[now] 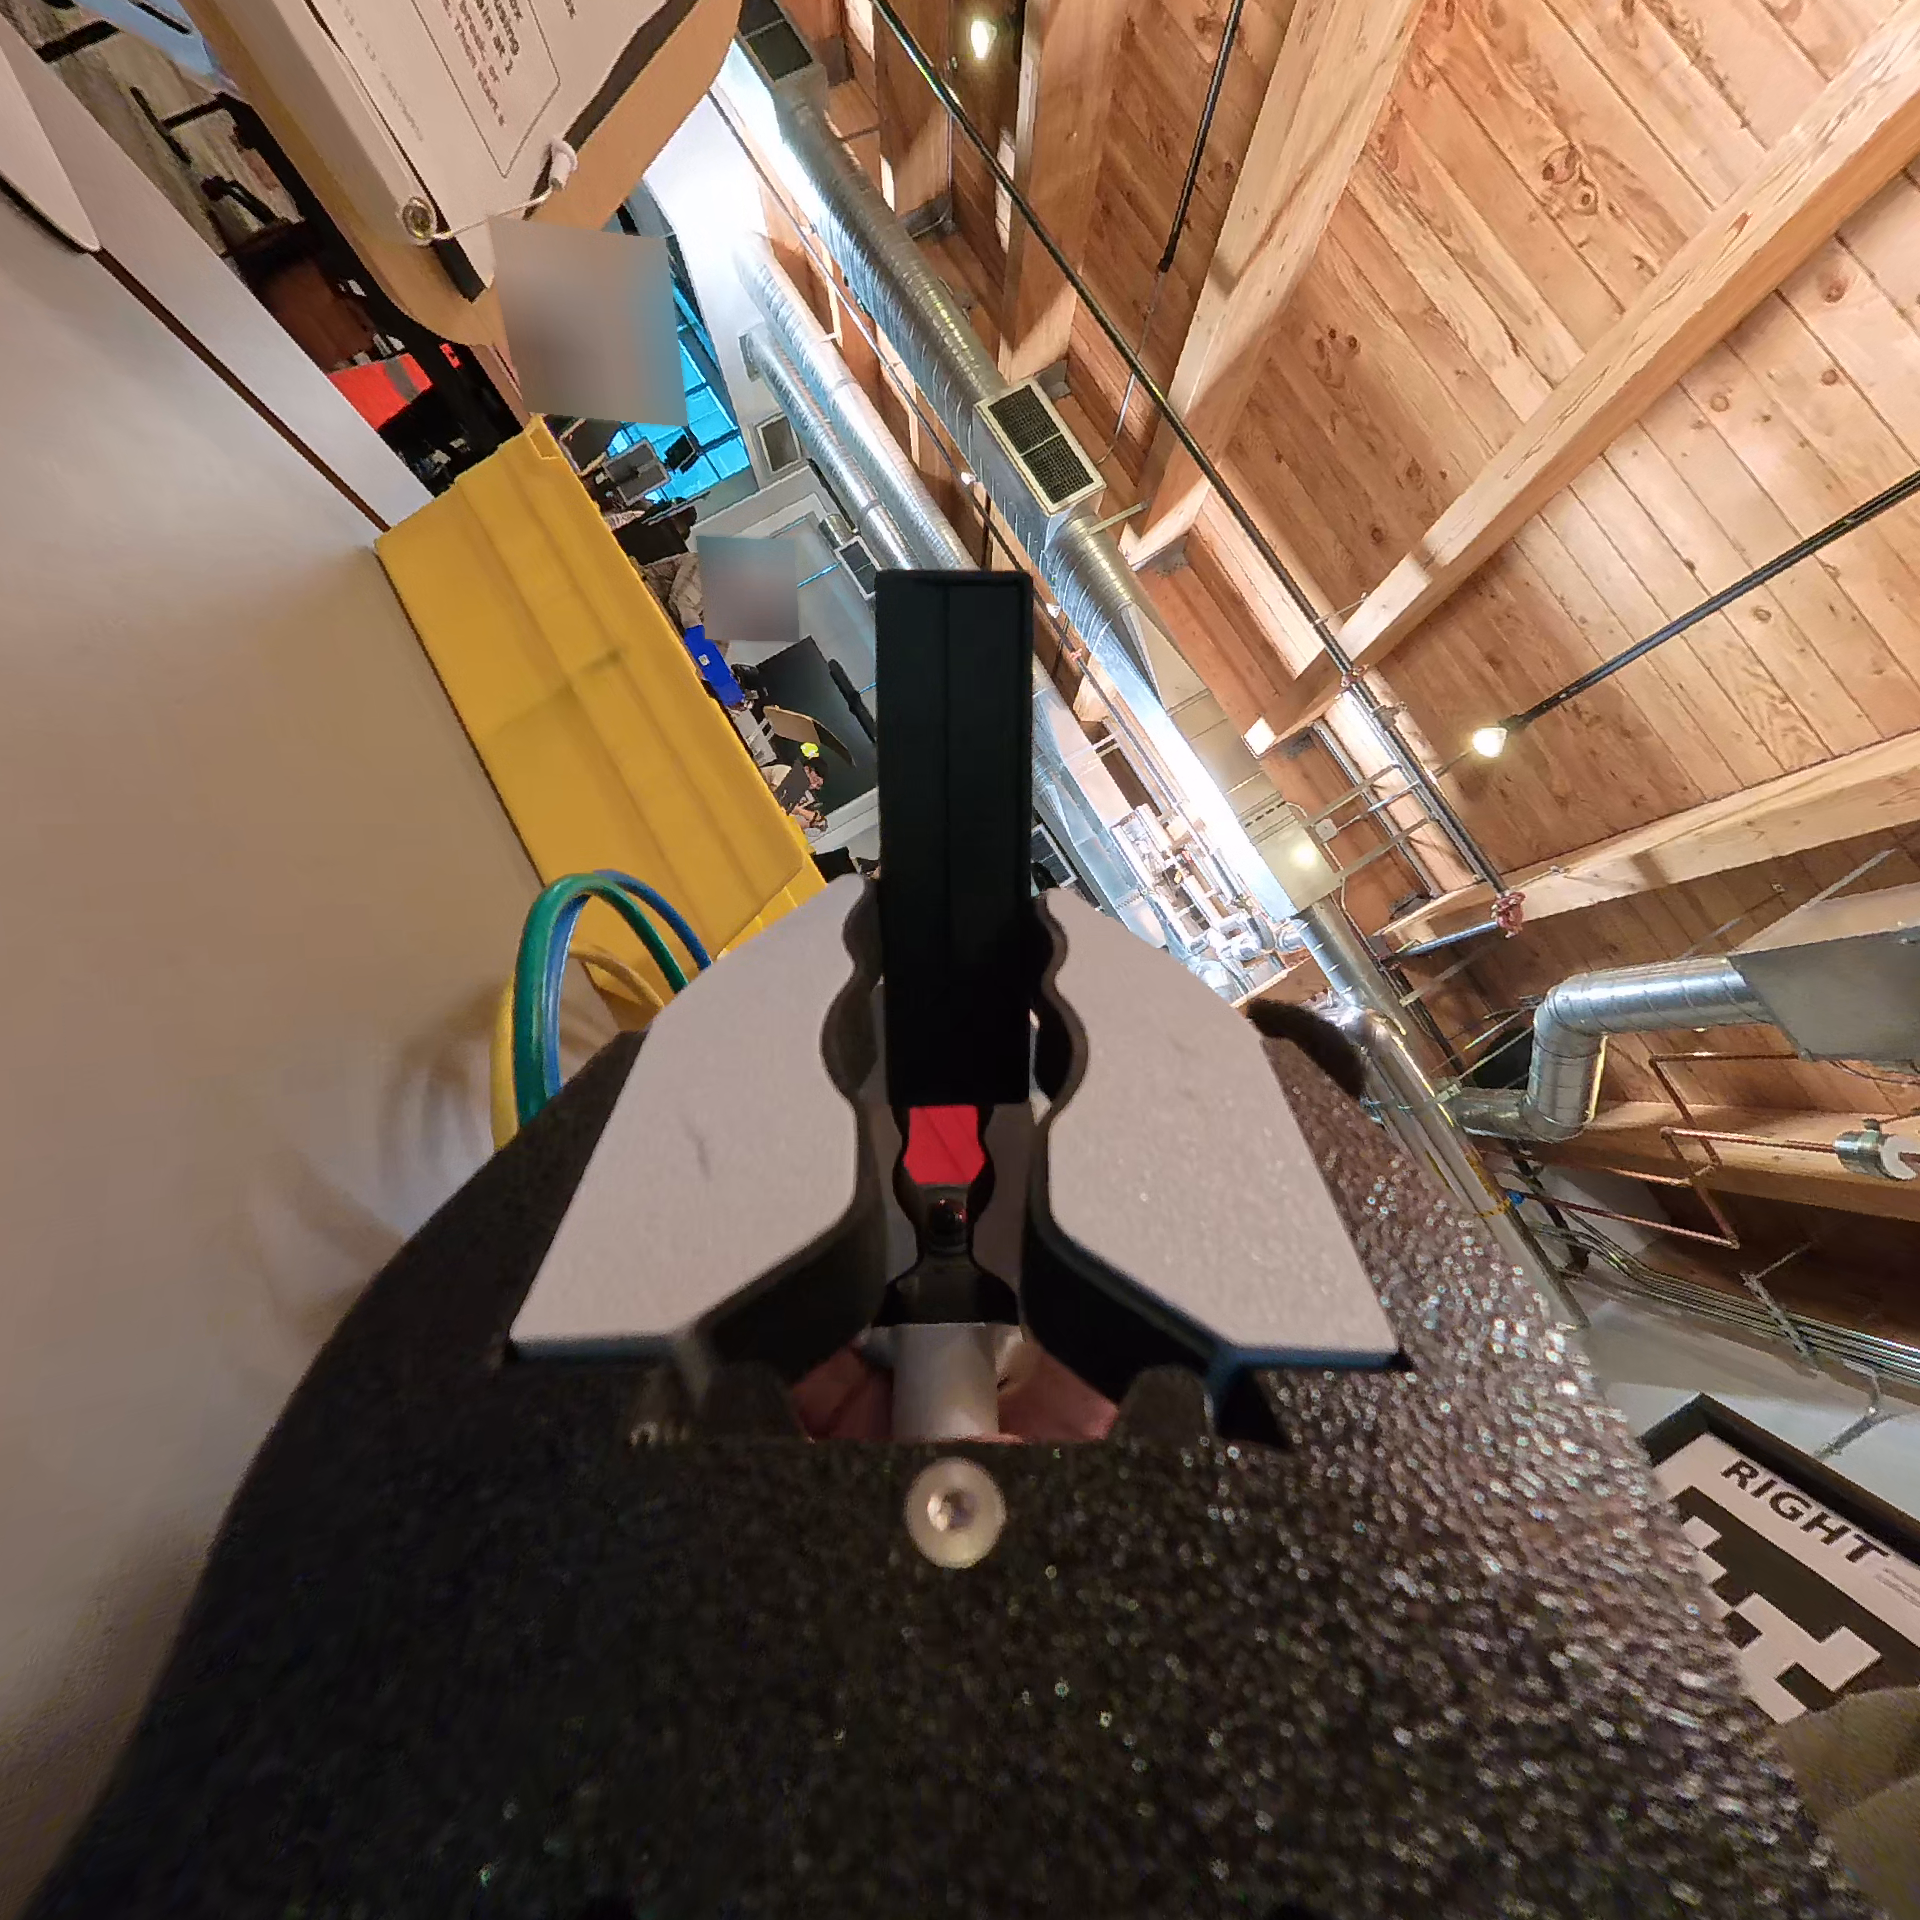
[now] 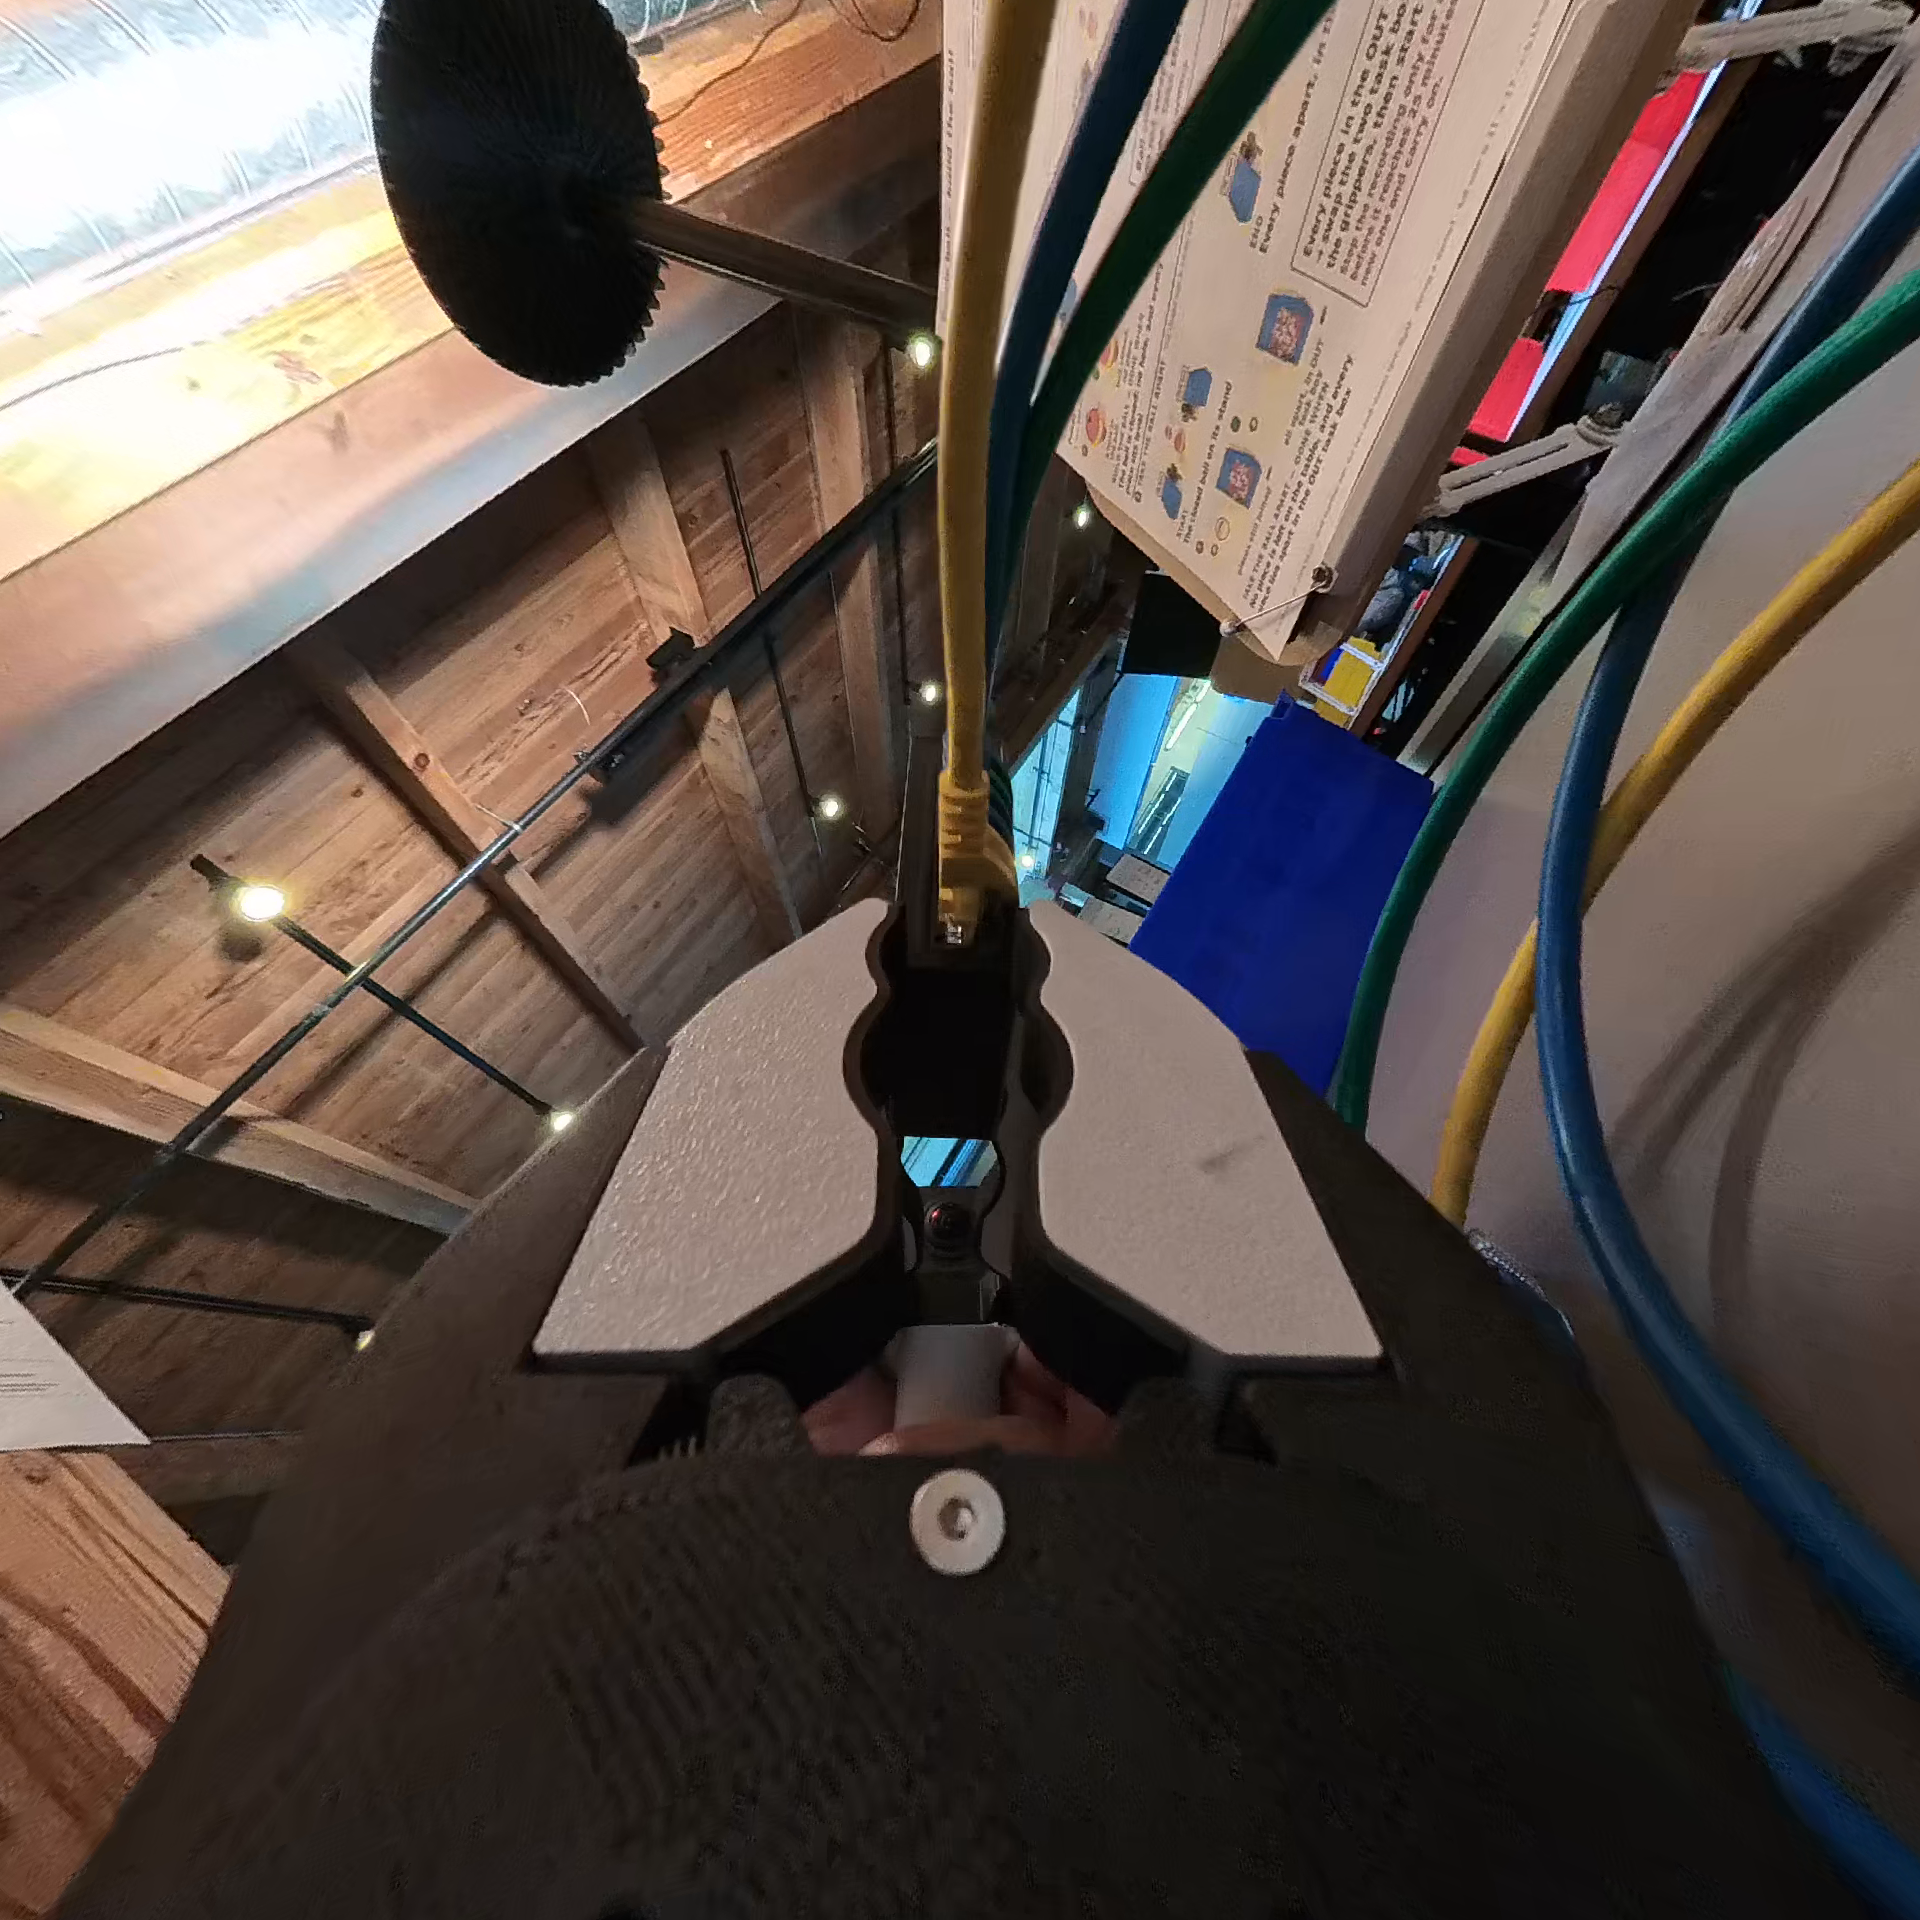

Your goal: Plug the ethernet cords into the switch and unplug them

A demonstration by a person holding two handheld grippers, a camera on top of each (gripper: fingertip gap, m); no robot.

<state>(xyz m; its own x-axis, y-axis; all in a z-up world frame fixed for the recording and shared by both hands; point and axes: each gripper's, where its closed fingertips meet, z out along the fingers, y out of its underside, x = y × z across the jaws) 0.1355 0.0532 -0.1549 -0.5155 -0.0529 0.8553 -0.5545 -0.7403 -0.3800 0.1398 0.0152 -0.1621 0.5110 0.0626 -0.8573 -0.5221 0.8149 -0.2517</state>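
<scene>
In the left wrist view my left gripper [image 1: 954, 914] is shut on a black slab-shaped switch [image 1: 954, 779], seen edge-on and sticking out past the fingertips. Green, blue and yellow ethernet cords [image 1: 545, 987] loop at its left. In the right wrist view my right gripper [image 2: 961, 935] is shut on a black switch body [image 2: 951, 1039]. A yellow cord's plug [image 2: 966, 852] sits in the switch just beyond the fingertips. A green cord [image 2: 1132, 239] and a blue cord [image 2: 1060, 260] run to the switch behind the plug; their plugs are hidden.
Both views tilt up toward a wooden ceiling. A yellow bin [image 1: 582, 686] stands on the white table [image 1: 187, 831]. A blue bin [image 2: 1278, 894] stands beside cord loops [image 2: 1579, 935]. An instruction board [image 2: 1299, 312] hangs above. A black-and-white marker card [image 1: 1787, 1600] sits at lower right. The left gripper's tips are roughly 4 cm from the right gripper's.
</scene>
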